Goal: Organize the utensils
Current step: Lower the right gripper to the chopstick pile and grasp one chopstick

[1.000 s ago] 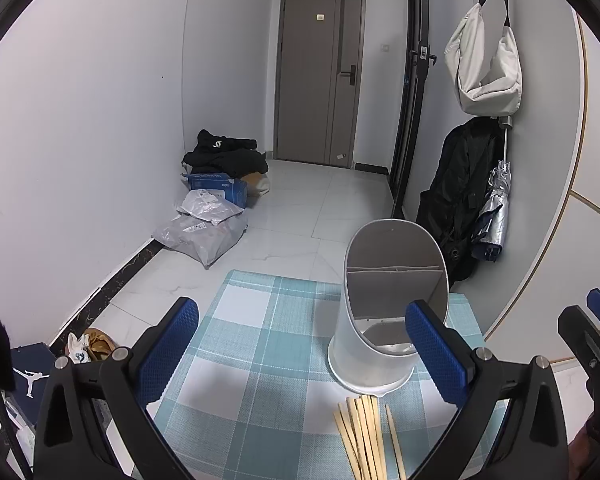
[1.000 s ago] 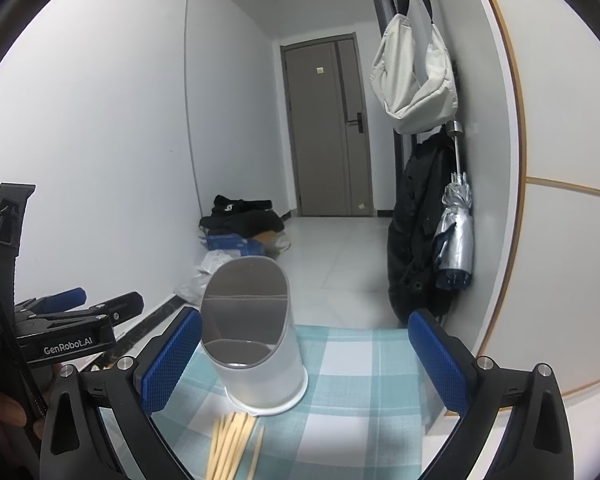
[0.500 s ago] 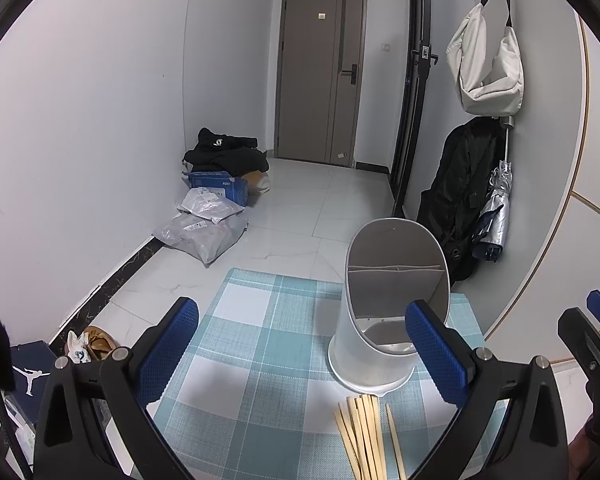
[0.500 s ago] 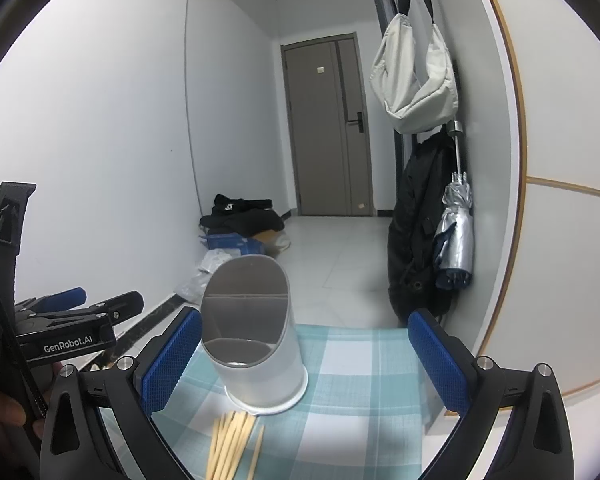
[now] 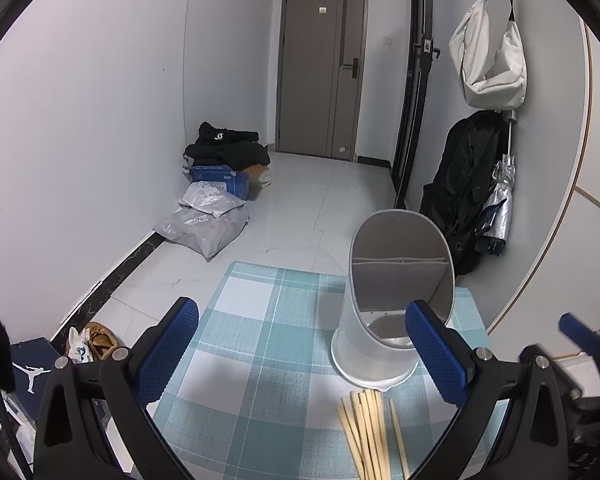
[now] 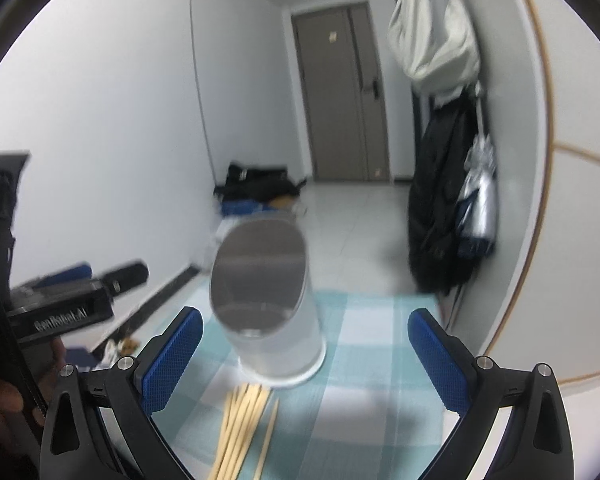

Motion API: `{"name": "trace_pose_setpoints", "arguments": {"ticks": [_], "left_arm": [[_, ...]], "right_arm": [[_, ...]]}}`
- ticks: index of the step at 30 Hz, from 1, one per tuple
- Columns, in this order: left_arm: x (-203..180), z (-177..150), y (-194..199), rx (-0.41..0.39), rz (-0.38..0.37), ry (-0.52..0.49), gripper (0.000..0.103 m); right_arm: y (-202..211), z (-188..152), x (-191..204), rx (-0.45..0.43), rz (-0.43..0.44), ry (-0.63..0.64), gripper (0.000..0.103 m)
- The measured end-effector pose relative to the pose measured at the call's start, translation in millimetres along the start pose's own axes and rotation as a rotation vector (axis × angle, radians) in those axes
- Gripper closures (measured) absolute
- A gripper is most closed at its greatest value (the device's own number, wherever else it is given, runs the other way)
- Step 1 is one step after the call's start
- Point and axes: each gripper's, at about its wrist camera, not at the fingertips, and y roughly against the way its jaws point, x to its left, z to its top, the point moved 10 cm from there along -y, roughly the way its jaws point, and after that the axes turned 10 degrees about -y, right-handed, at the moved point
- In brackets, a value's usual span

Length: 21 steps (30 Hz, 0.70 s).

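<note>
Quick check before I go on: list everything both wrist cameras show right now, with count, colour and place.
Wooden chopsticks: a bundle plus one apart, tan, on the cloth in front of the holder.
White plastic utensil holder: one, empty, upright on the cloth.
Blue-and-white checked tablecloth: one, under both.
Cream shoulder bag: one, hanging on the right wall.
Black backpack: one, below it.
Silver folded umbrella: one, beside the backpack.
Grey parcel bags: several, floor by the left wall.
Blue box: one, behind them.
Grey door: one, far end.
Left gripper: blue fingers, open.
Right gripper: blue fingers, open.
</note>
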Motion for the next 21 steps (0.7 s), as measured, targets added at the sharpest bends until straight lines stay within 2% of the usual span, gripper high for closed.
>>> {"name": "trace_pose_setpoints", "arguments": {"ticks": [8,14,21], "left_arm": [[10.0,-6.7,-7.0,0.044,-0.003,0.026,0.001],[20.7,-13.0,-11.2,0.069,0.017,0.022,0.001],[34.1,-28.0,-21.9,0.142,0.017,0.027,0.001]], "right_arm": [[-34.5,-42.2,4.9,0.179,-0.018,0.028,0.004],[-57.5,-72.5,4.5,0.301,-0.042,0.050,0.012],[-77.6,-100.9,-1.8,0.420,-0.077,0.058,0.024]]}}
